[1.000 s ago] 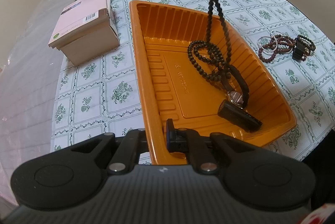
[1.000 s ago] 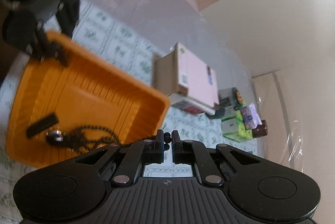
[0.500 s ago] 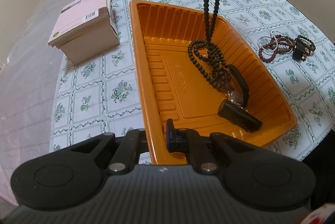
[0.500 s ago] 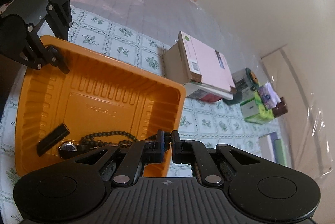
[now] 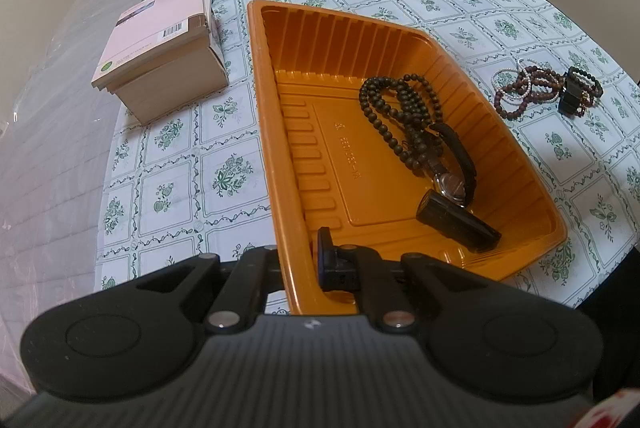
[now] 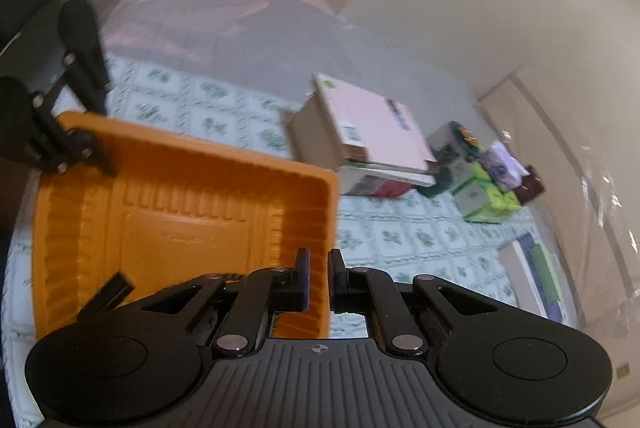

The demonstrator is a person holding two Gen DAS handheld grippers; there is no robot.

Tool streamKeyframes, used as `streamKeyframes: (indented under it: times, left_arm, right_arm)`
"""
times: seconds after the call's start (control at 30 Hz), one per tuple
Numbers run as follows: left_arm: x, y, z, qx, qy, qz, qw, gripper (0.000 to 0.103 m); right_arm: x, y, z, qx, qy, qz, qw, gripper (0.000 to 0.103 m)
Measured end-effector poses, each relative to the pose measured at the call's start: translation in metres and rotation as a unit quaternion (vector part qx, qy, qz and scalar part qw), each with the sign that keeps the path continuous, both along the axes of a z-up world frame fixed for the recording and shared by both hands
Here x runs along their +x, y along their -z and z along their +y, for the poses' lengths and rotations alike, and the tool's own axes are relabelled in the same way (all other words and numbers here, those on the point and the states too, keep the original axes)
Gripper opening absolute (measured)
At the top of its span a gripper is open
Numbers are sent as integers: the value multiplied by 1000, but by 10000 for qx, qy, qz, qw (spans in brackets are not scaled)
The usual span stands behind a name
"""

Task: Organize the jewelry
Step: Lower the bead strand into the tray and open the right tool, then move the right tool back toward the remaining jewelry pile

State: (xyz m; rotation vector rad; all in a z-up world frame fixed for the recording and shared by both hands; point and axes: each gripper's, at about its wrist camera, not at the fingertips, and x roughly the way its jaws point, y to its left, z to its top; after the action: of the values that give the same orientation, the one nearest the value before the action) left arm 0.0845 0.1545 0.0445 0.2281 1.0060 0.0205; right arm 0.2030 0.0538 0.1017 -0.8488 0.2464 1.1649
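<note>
A table under a green-and-white floral cloth (image 5: 188,163) fills the view, with a stack of boxes (image 5: 160,55) and some clutter at the far side. On it sits an orange tray (image 5: 280,195), which the left gripper (image 5: 308,264) pinches by the near rim, fingers closed tight on the wall. Inside the tray lie a dark bead necklace (image 5: 396,115), coiled loosely toward the far right, and a wristwatch (image 5: 456,183) with its black strap lying against the beads. The right gripper (image 6: 316,280) hovers above the tray's far edge with its fingers narrowly apart and nothing between them. Judging by that, two pieces are sorted. Still out on the cloth, well apart from the tray on its right, are a cluster of reddish bead bracelets (image 5: 524,87) and a dark bracelet (image 5: 578,91) just beside them, so roughly half the job looks left.
</note>
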Motion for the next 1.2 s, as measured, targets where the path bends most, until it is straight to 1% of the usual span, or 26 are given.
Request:
streamKeyframes:
  times: [0.13,0.23,0.3,0.33,0.37,0.47,0.5,0.53,0.6,0.7,0.73,0.83,1.0,1.13,1.2]
  left_arm:
    - [0,0,-1,-8,-7,-6,10000,6]
    - [0,0,0,-20,-14,-11,10000,6]
    - [0,0,0,-26,-17,-17,10000,6]
    - [0,0,1,-28,-20,-18,10000,6]
    - [-1,0,1,-31,-21,-20,10000,6]
    - [-1,1,1,-33,-26,-27,10000,6]
    - [-1,0,1,-30,-21,-24,10000,6]
    - [-1,0,1,-27,-22,-26,10000,6]
    - [-1,0,1,-23,-18,-31,10000,6]
    - [-1,0,1,-25,-37,-43,10000,6]
    - [-1,0,1,-27,-43,-44,10000,6]
    - [-2,0,1,-21,-44,-43,10000,6]
    - [-2,0,1,-20,-51,-44,10000,6]
    - [-2,0,0,-15,-47,-43,10000,6]
    - [-2,0,0,-19,-46,-43,10000,6]
  right_arm:
    - [9,-6,-23,363,519,214,9978,7]
    - [10,-4,-52,714,948,631,9909,10]
    - [11,7,-78,938,1382,965,9812,21]
    - [11,14,-91,1042,1630,1118,9747,38]
    - [11,24,-106,1158,1933,1286,9658,50]
    - [5,52,-149,1438,2821,1702,9332,51]
    - [4,61,-164,1504,3093,1837,9208,51]
    - [0,72,-179,1587,3399,1995,9053,51]
    - [-9,88,-204,1729,3845,2140,8812,51]
    - [-22,105,-234,1996,4364,2339,8456,51]
    - [-29,111,-241,2077,4485,2403,8354,51]
    - [-42,123,-256,2149,4707,2477,8191,51]
    - [-51,135,-265,2156,4843,2570,8081,51]
    - [-47,134,-253,2255,4765,2615,8085,51]
    - [-43,134,-245,2326,4725,2736,8048,51]
